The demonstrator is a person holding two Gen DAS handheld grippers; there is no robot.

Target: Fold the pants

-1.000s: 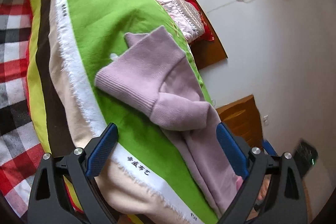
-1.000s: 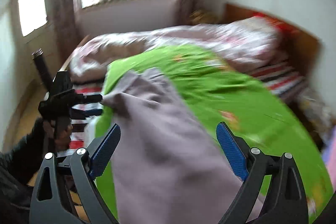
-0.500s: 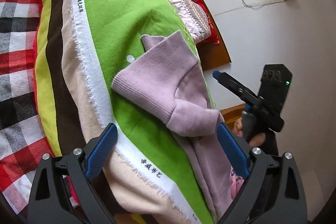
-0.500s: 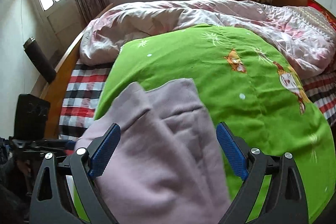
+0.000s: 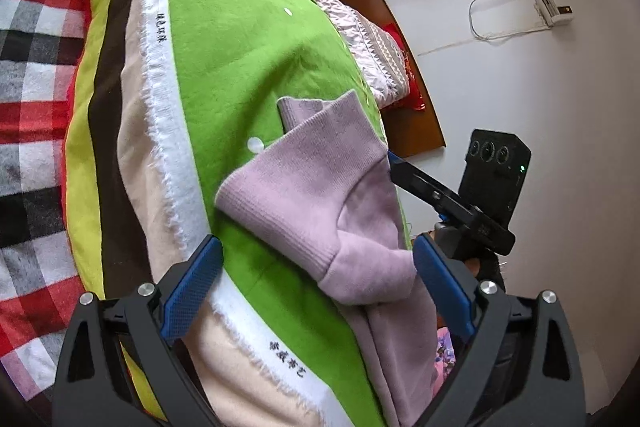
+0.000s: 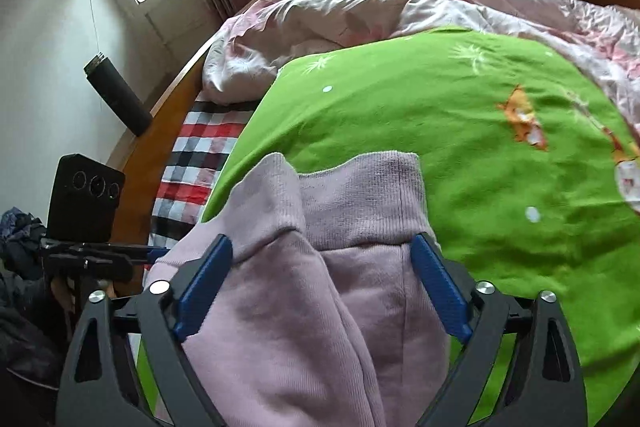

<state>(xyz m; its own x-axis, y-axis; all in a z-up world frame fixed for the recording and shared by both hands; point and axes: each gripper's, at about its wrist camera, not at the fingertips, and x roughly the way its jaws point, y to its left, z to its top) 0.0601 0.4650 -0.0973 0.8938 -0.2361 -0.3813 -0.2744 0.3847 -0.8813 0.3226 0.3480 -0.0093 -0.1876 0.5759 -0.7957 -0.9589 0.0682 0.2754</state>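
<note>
Right gripper (image 6: 322, 283) has swung in and dropped over the pants (image 6: 320, 267), jaws just narrowing a touch yet wide apart, the ribbed cuffs between them, no pinch. That looks like lining up a grab for the next fold. Left gripper (image 5: 318, 291) hovers, jaws spread, empty. The pants (lilac fleece, soft, rumpled) lie bunched on the green blanket (image 5: 240, 39), cuffs overlapping.

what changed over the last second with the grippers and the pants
The right gripper swung in and down over the pants; its jaws have just been closing a little, with the ribbed cuffs between them but not yet pinched. The left gripper hardly moved and is open as before. The pants still lie bunched on the green blanket.
</note>
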